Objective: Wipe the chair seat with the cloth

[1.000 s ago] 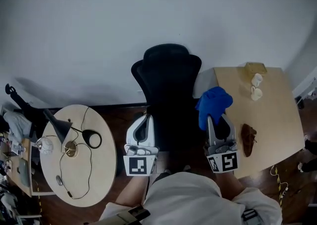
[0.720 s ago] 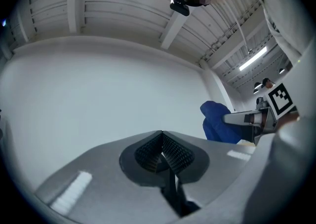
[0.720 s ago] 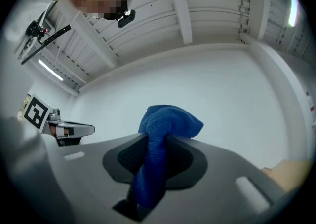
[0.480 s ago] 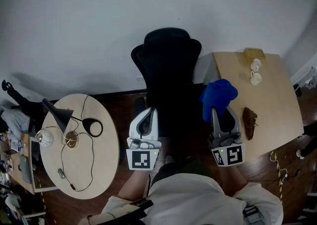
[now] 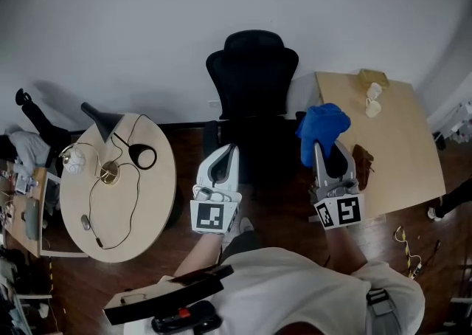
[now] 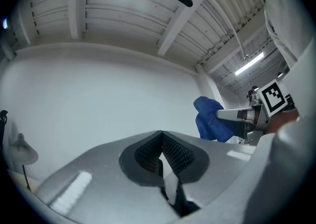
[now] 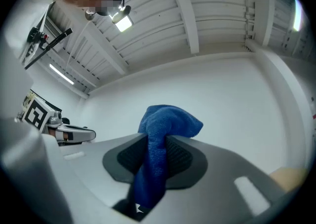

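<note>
Since the cloth [image 7: 165, 124] is soft, light and floppy, the right gripper [image 5: 320, 150] pinches one bunched fold; it should drape flat over the chair seat [image 5: 267, 155]. The left gripper [image 6: 161, 145] is closed and empty.

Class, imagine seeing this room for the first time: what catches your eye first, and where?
The bright blue cloth, pinched in the right gripper, stands out most. A black chair stands by the white wall, between a round table and a rectangular table.
</note>
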Action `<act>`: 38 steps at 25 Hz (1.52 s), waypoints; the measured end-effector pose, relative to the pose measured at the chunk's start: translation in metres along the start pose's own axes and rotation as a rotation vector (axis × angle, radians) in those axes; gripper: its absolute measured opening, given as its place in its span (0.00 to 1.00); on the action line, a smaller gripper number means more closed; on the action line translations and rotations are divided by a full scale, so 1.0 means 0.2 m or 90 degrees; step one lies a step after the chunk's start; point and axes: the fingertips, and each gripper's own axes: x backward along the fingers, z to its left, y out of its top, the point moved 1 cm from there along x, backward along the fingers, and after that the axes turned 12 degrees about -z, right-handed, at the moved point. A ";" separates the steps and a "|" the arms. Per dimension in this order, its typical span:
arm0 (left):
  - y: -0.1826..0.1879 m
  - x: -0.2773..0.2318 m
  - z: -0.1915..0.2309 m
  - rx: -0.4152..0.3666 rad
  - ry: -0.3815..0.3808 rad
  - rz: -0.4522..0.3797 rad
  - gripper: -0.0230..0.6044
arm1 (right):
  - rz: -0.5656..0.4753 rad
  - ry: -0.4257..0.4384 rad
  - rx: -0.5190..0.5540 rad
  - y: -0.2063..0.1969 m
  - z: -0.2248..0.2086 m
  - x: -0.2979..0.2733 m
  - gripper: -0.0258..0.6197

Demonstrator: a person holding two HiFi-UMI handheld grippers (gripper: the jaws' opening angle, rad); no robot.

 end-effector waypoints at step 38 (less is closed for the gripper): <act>0.55 1.14 -0.69 -0.088 -0.088 -0.021 0.04 | -0.005 -0.044 -0.007 0.87 0.50 1.02 0.19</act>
